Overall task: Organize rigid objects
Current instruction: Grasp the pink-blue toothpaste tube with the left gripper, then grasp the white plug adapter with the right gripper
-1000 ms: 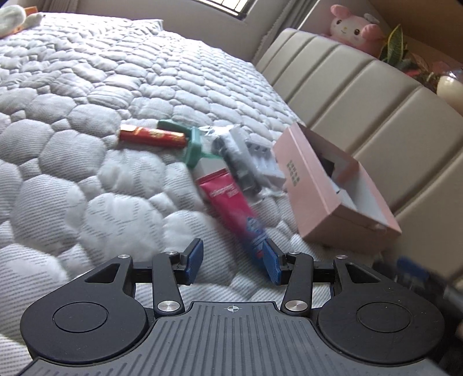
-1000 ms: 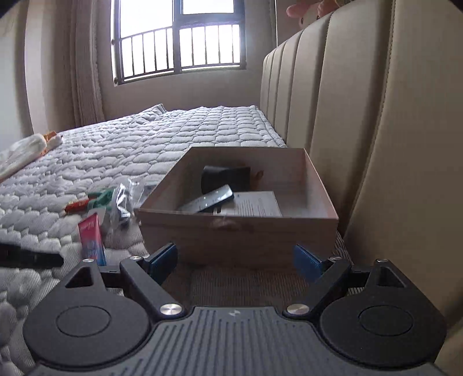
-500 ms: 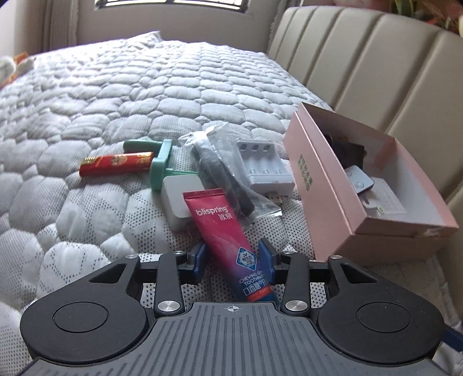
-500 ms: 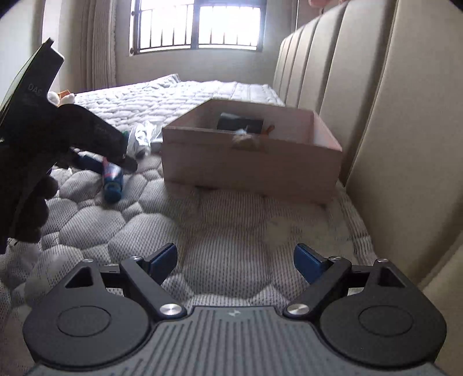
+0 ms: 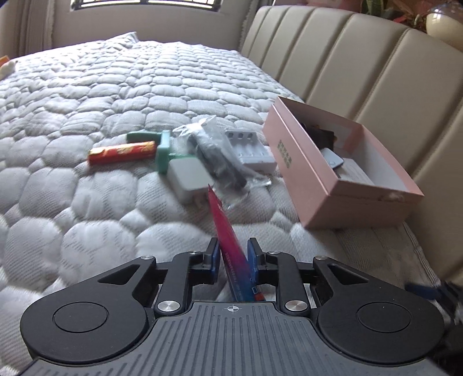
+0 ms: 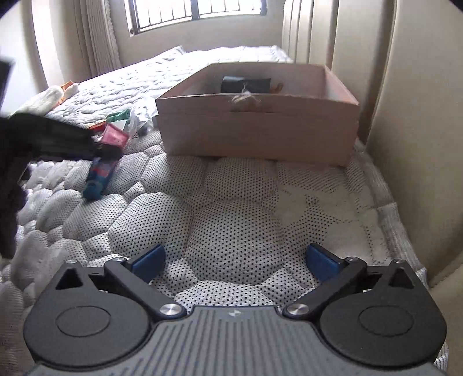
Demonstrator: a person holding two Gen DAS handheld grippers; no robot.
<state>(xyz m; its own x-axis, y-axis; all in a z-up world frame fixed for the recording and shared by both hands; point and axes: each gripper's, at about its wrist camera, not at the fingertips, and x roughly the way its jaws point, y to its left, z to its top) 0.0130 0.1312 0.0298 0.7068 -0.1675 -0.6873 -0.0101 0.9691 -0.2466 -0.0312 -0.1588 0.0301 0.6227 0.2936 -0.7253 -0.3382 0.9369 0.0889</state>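
We see our left gripper (image 5: 233, 260), jaws just closed, pinching the toothpaste tube (image 5: 228, 243) edge-on, its long axis pointing forward toward the charger pile beside the pink box (image 5: 315, 185), while our right gripper (image 6: 233, 260) gapes wide and empty over the mattress (image 6: 231, 202)

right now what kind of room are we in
Most likely a bedroom. The items lie on a quilted mattress, a padded beige headboard runs along one side of it, and a barred window with curtains sits at the far end. A pink box rests on the mattress by the headboard.
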